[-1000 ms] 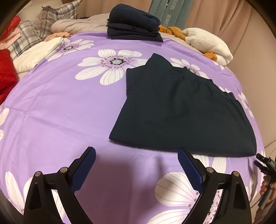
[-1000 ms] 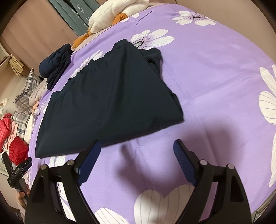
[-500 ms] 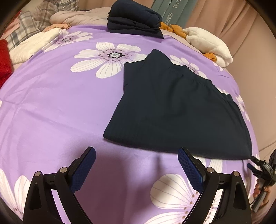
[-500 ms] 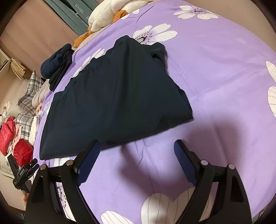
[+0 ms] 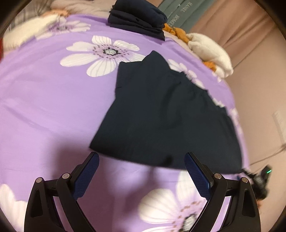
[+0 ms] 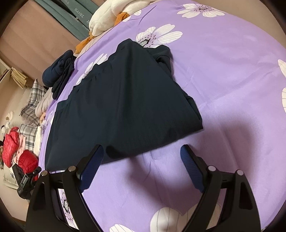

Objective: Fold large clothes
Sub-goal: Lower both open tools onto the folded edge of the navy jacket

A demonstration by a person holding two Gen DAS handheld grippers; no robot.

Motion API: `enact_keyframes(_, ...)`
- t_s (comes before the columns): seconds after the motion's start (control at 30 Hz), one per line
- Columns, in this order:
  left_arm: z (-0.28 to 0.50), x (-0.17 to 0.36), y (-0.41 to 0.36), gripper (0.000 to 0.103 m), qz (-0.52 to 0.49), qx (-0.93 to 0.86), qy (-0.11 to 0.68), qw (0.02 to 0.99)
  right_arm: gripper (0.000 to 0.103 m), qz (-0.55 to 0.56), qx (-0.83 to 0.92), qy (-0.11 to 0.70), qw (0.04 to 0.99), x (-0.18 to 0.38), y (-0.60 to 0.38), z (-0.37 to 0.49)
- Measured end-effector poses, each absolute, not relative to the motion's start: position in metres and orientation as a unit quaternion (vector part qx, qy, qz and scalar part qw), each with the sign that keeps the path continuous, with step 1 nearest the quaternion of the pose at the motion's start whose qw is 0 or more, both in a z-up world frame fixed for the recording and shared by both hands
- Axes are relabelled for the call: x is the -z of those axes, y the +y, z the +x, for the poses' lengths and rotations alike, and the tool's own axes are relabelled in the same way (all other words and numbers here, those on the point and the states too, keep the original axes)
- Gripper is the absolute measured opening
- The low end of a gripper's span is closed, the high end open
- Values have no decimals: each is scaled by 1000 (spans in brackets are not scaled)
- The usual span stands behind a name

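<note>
A bed covered by a purple sheet [image 5: 44, 107] printed with large white flowers fills the space ahead of the jaws and beneath them. Beyond its far edge hang dusty-pink curtains [image 5: 232, 26], with grey-green lettered boxes [image 5: 180, 16] leaning against them. Far ahead lie a cream plush blanket [image 5: 212, 51] with orange fabric [image 5: 175, 32] beside it. In the right wrist view, off to the left of the jaws, sit plaid pillows [image 6: 34, 100] and red padded items [image 6: 12, 146]. Soft indoor light casts shadows just ahead of the jaws.

One flat dark garment [image 5: 166, 116], two tongs [image 5: 141, 175] [image 6: 142, 166]
</note>
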State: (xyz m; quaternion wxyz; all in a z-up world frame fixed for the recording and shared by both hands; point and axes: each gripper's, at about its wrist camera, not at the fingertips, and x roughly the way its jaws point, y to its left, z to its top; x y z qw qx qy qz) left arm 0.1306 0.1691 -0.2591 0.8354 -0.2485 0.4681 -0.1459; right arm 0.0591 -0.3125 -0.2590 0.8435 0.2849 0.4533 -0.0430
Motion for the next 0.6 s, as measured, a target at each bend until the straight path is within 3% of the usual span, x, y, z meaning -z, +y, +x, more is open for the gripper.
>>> enact_keyframes(0.13, 139, 269, 180, 95, -321, 166, 459, 812, 89, 293, 49, 447, 844, 261, -314, 61)
enact_keyframes(0.6, 152, 281, 192, 95, -415, 160, 439, 781, 90, 350, 59, 400, 845, 266, -325, 67)
